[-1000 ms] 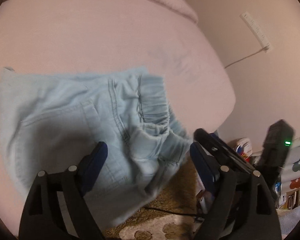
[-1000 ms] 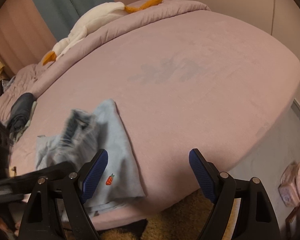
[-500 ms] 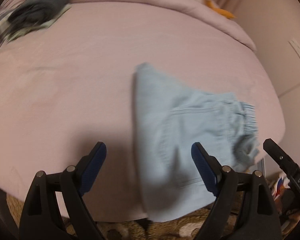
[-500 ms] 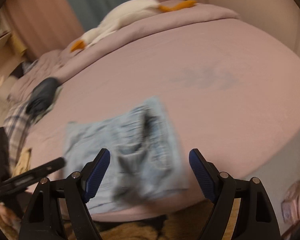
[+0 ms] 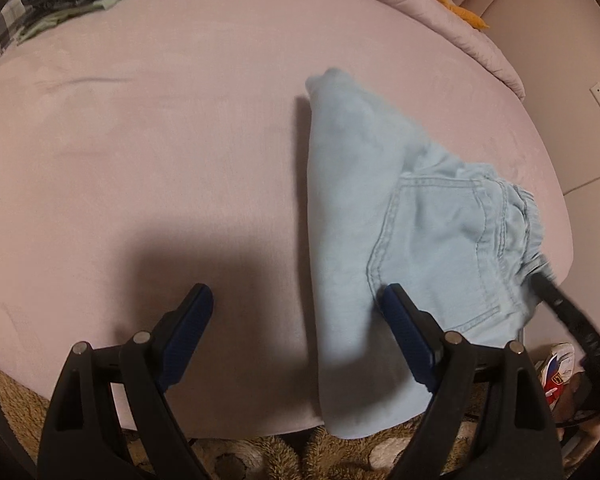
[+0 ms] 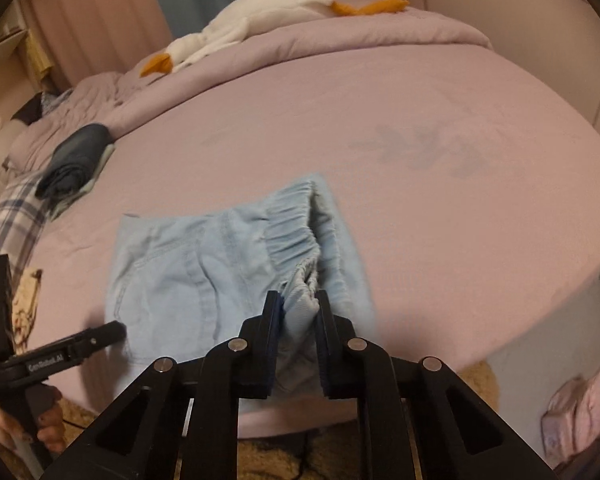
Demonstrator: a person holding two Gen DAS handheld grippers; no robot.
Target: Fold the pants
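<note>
Light blue denim pants (image 5: pixel 360 220) lie folded near the front edge of the pink bed (image 5: pixel 160 140), with the elastic waistband on the right. My right gripper (image 6: pixel 298 300) is closing, and its pads pinch a bunched bit of the waistband of the pants (image 6: pixel 204 272). One of its black fingers (image 5: pixel 556 300) shows at the waistband in the left wrist view. My left gripper (image 5: pixel 296 292) hangs open over the bed, astride the pants' left edge, and touches nothing. It also shows as a black finger (image 6: pixel 80 344) at the left of the right wrist view.
A pile of dark folded clothes (image 6: pixel 76 156) sits at the bed's far left. A white goose plush (image 6: pixel 252 20) lies on the bedding at the back. A brown shaggy rug (image 5: pixel 260 452) is below the bed edge. A person's hand (image 6: pixel 48 420) holds the left gripper's handle.
My right gripper came in over the waistband and closed on it. My left gripper swung left off the pants, which now lie under its right finger.
</note>
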